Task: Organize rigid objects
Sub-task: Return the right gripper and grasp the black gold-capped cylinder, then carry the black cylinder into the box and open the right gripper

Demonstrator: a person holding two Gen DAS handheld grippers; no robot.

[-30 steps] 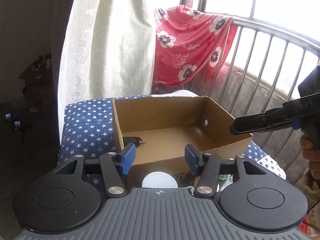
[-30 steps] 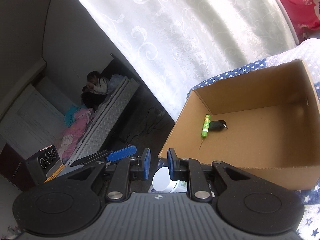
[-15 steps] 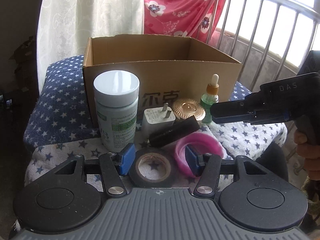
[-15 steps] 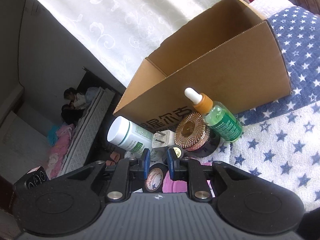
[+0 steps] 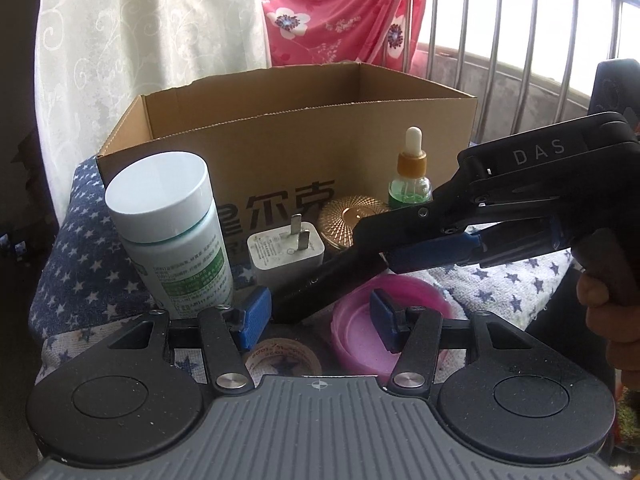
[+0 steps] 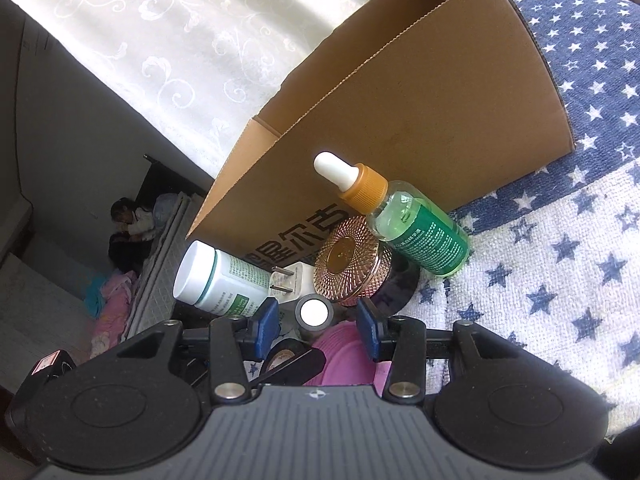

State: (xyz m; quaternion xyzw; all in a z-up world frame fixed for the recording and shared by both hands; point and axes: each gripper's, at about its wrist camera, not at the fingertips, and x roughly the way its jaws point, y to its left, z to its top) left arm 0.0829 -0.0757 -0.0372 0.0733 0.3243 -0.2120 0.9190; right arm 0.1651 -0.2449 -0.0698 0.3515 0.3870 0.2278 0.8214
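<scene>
A blue cloth with white stars (image 6: 568, 264) covers the surface, backed by a white patterned curtain (image 5: 140, 40), a red flowered cloth (image 5: 340, 12) and metal window bars (image 5: 500, 40). An open brown cardboard box with black printed characters (image 5: 288, 152) stands on the cloth, its inside not visible from either view.

In front of the box stands a row of objects. A white plastic bottle with a white cap and green label (image 5: 172, 232) is upright at the left. Just beside it is a white two-pin plug adapter (image 5: 286, 252), then a round jar with a ribbed gold lid (image 6: 350, 268), and a green glass dropper bottle with an orange collar and white bulb (image 6: 404, 220) next to the box wall. Nearer the cameras lie a pink round plastic lid (image 5: 384, 328) and a roll of black tape (image 5: 280, 360). A slim black cylinder with a white end face (image 6: 315, 312) lies slanted across these, between the adapter and the pink lid.

The left gripper (image 5: 316, 320) has its blue pads spread wide, empty, low over the tape and pink lid. The right gripper (image 6: 318, 326) is spread too, its pads on either side of the cylinder's white end without touching it. In the left view it reaches in from the right, over the cylinder.
</scene>
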